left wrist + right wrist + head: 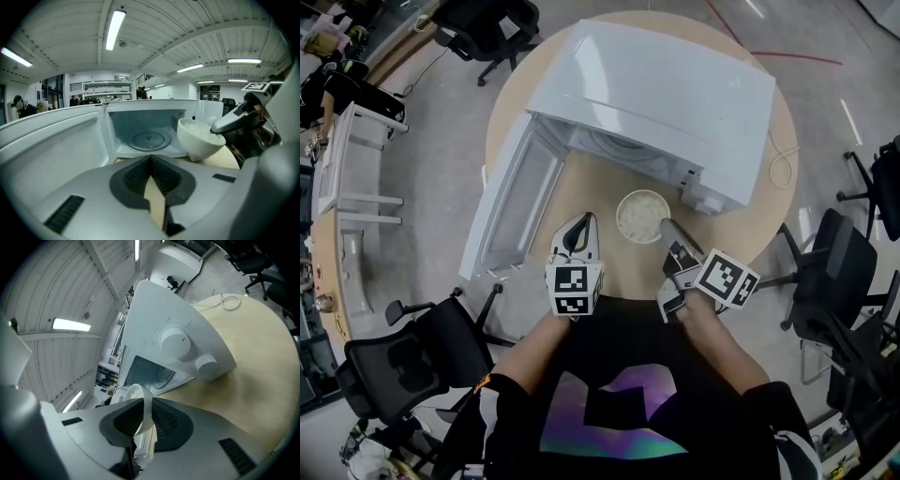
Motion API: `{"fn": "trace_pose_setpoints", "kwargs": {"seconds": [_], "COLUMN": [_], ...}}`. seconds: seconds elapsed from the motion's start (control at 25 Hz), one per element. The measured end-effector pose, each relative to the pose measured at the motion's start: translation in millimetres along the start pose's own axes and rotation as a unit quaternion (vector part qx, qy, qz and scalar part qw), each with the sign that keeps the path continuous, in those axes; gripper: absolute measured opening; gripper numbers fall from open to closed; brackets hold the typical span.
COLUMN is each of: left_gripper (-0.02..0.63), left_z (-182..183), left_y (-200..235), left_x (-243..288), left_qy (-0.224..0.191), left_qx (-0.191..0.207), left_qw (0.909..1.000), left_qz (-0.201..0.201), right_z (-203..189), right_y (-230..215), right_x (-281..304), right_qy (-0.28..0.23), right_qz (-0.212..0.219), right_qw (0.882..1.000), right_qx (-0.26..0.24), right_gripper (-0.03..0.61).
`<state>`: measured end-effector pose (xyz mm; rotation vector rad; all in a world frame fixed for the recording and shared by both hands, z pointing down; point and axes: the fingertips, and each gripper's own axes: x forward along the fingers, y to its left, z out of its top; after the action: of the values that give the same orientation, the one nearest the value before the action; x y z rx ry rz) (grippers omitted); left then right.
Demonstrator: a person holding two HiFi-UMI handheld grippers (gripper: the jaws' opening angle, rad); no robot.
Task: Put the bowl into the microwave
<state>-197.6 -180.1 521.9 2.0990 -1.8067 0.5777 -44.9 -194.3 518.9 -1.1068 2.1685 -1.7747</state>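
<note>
Your right gripper (668, 228): clamped on the rim of the round white bowl of white grains (641, 217) | bowl: just in front of the boxy white microwave (666, 94), outside its cavity, tilted, seemingly lifted off the round wooden table (773, 202) | microwave door (511, 202): swung open | your left gripper (581, 223): jaws together, empty, before the microwave's opening.

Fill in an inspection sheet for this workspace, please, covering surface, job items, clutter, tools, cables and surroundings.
Surface: round wooden table, mostly taken up by the microwave.
Job's things: white bowl of white food, tilted, in front of the microwave; door wide open, turntable in view inside.
Clutter: nothing seen.
Tools: left tool shut, empty; right tool shut on the bowl's rim.
Cables: white cable looped near the table's right edge.
Surroundings: black office chairs on a grey floor.
</note>
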Motion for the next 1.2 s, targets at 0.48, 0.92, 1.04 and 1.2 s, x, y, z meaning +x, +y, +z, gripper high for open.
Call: {"fn": "trace_pose_setpoints", "kwargs": {"seconds": [0.48,0.92,1.04,1.2], "left_gripper": [0.046,0.046,0.046,0.046], "left_z": [19,22,20,21], "left_y": [32,52,57,62], "left_x": [28,53,61,73], "left_qy": [-0.001,0.006,0.012,0.018], "left_qx": [0.011,0.025,0.028,0.031], "left_qw": [0.9994,0.9982,0.9978,0.9972], "left_qz": [-0.031,-0.055,-0.059,-0.066], "right_z": [5,12,15,24], "right_y": [19,16,13,9], "right_x": [44,81,93,106], "right_qy": [-0.019,-0.051,-0.060,-0.080], "right_qz": [-0.012,-0.035,-0.039,-0.043], "right_qw": [1.000,0.998,0.997,0.995], "right_qx": [0.013,0.017,0.023,0.033], "right_gripper": [0.066,0.066,0.065,0.066]}}
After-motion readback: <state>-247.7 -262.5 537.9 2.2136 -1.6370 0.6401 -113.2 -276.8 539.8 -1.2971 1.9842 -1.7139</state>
